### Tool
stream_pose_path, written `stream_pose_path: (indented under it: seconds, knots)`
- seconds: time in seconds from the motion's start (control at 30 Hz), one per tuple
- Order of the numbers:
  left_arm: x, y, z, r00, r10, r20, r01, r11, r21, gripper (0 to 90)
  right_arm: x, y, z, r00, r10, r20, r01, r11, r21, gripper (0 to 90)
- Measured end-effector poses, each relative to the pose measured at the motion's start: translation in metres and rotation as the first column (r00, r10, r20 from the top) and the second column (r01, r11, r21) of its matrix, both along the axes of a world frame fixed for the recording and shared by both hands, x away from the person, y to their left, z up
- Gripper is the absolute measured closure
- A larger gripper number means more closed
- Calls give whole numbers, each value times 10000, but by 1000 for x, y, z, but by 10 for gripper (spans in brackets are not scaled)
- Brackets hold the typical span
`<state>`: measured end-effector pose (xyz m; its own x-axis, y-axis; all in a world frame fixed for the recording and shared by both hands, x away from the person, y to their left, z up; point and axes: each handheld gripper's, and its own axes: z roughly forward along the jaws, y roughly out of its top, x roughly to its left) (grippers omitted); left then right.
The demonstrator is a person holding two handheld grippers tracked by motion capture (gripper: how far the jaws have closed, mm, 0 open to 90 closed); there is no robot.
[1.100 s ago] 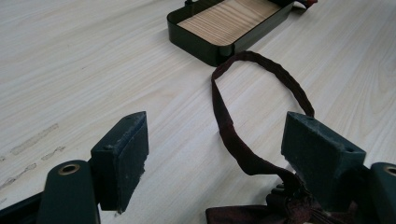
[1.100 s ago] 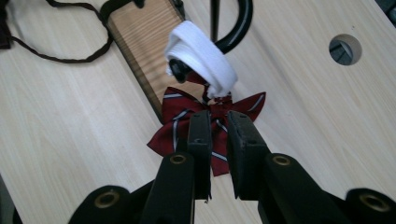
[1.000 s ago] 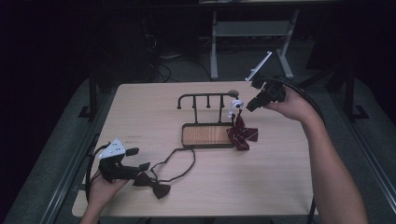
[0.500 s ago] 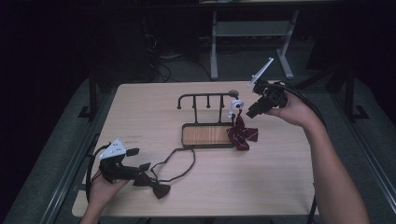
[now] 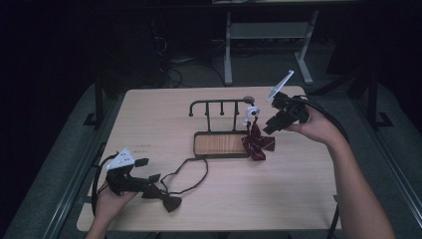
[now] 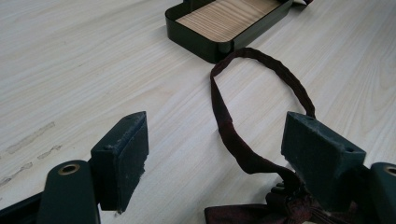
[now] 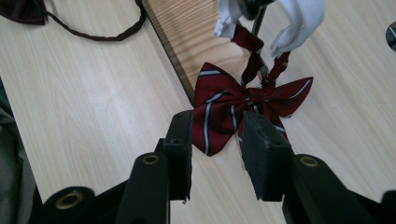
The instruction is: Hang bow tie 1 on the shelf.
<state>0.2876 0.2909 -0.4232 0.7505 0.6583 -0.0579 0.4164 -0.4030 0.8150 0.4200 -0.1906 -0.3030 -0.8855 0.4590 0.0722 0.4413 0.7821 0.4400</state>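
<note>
Beyond the right gripper [image 7: 215, 154], whose parted jaws had just been opening and gripped nothing, hung the striped bow tie [image 7: 243, 109] from the rack [image 5: 219, 105]. The left gripper [image 6: 219, 161], low and level, gaped beside the dark bow tie [image 5: 166, 199].

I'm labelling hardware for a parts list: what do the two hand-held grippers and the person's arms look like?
Both hand-held grippers, left and right, are black, each topped by a pale grey three-cornered plate and trailing a black cable. Up close, each has two blocky black pads with worn edges on arms with brass-coloured eyelets. The forearms are bare, with no sleeves in view.
</note>
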Motion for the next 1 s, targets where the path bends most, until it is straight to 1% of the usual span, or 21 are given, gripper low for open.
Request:
stream_pose_path:
  seconds: [0.27, 0.47, 0.57, 0.6, 0.7, 0.73, 1.0]
  knots:
    - [0, 0, 0, 10000, -21, -11, 21, 10000, 48, 231, -7, -1, -7, 10000, 74, -27, -74, 9998, 157, 601]
    - [0, -1, -1, 10000, -17, -3, 17, 10000, 54, 231, -14, -5, -13, 9999, 155, -14, -155, 9989, 436, 590]
    - [0, -1, -1, 10000, -29, -47, 30, 10000, 87, 231, -16, -5, -16, 9999, 152, -14, -152, 9994, 311, 585]
    - [0, -2, -1, 10000, -50, -51, 50, 10000, 80, 230, -19, -6, -19, 9998, 180, -67, -177, 9992, 346, 583]
    - [0, -2, -2, 10000, -68, -59, 68, 9999, 89, 231, -20, -6, -22, 9997, 231, -85, -227, 9990, 391, 581]
    - [0, -2, -2, 9999, -84, -76, 85, 9999, 111, 231, -21, -8, -26, 9996, 222, -175, -214, 9987, 452, 579]
    - [0, -3, -3, 9999, -72, -91, 73, 9999, 110, 231, -25, -12, -37, 9994, 223, -266, -210, 9986, 493, 575]
